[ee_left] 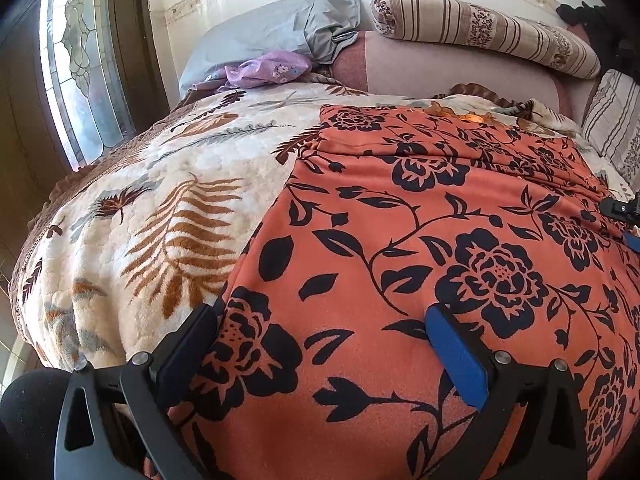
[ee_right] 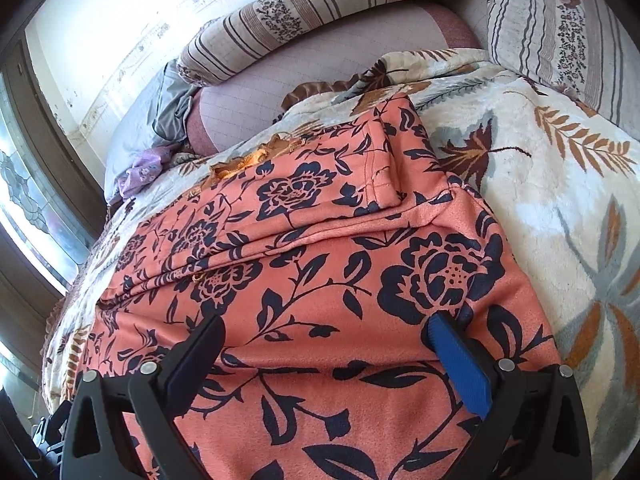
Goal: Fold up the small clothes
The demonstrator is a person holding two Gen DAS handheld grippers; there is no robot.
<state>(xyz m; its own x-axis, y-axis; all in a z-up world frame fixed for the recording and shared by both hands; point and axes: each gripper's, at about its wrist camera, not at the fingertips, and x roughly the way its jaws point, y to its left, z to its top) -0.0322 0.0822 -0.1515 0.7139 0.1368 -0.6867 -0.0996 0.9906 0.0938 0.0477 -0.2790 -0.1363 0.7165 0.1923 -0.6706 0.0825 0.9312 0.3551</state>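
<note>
**Both grippers spread wide over a part-folded orange floral garment**

An orange fabric garment printed with black roses and vines [ee_left: 420, 240] lies spread on a cream plush blanket patterned with brown fern leaves and grey feathers [ee_left: 160, 208], which covers a bed. In the left wrist view the garment fills the frame from 12 o'clock round to 6 o'clock, its left edge running from about 12 down to 7 o'clock. A folded-over layer crosses its far part, leaving a raised crease from 11 to 3 o'clock. In the right wrist view a flap of the same garment [ee_right: 320, 280] is turned back at 12 o'clock, showing a stitched hem, with a frayed orange scrap of lining [ee_right: 240, 164] at its far edge towards 11 o'clock.

The left gripper [ee_left: 320, 320] is released, its black finger and blue-padded finger [ee_left: 456, 352] well apart, low over the near left part of the garment; whether the tips touch the cloth cannot be told. The right gripper [ee_right: 324, 332] is likewise spread wide over the near right part, holding nothing. Its tip shows at 3 o'clock in the left wrist view.

Beyond the garment, at 12 o'clock, a striped beige bolster with floral bands [ee_left: 480, 28] lies on a pink quilted headboard cushion [ee_left: 440, 68]. A grey pillow [ee_left: 272, 32] sits at 11 o'clock with a crumpled lilac flowered cloth [ee_left: 264, 72] just beside it. A stained-glass window [ee_left: 76, 60] stands at 10 o'clock.
</note>
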